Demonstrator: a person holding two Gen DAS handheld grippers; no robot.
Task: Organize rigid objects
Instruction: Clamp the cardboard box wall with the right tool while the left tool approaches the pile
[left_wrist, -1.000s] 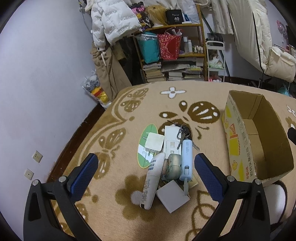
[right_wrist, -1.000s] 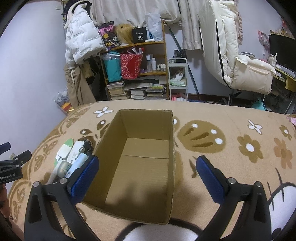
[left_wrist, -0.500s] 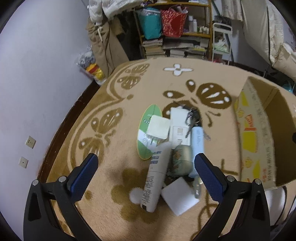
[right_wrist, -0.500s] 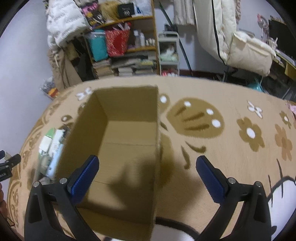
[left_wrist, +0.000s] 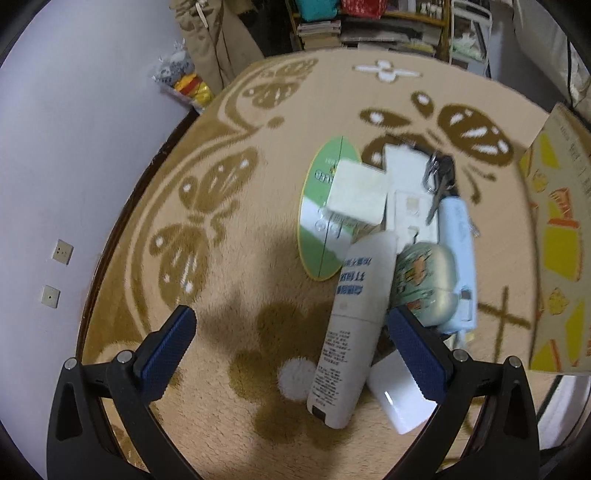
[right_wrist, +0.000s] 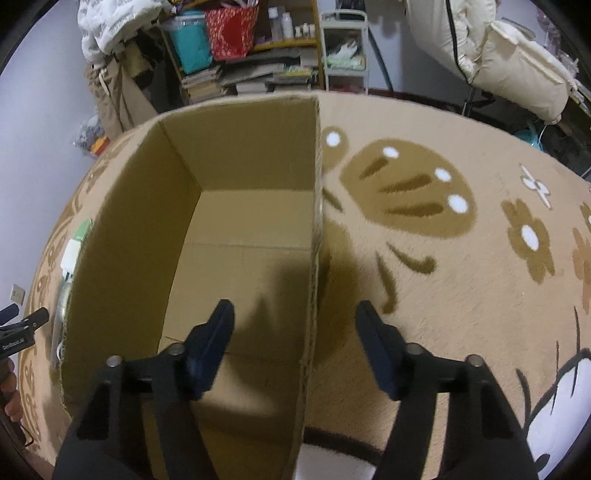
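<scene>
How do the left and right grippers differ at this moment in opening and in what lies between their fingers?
The left gripper is spread wide; the right gripper is open too, but narrower. The left gripper hovers over the carpet with the white tube lying between its fingers; the right gripper straddles the right wall of the cardboard box, one finger inside, one outside. Both have blue-padded fingers, and neither holds anything.

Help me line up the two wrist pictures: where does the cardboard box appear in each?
Left wrist: the cardboard box sits at the right edge, printed yellow outer wall showing, right of the pile.
Right wrist: the cardboard box fills centre-left, open and empty; the right gripper straddles its right wall.
Shared landmark: the red bag on the shelf.
</scene>
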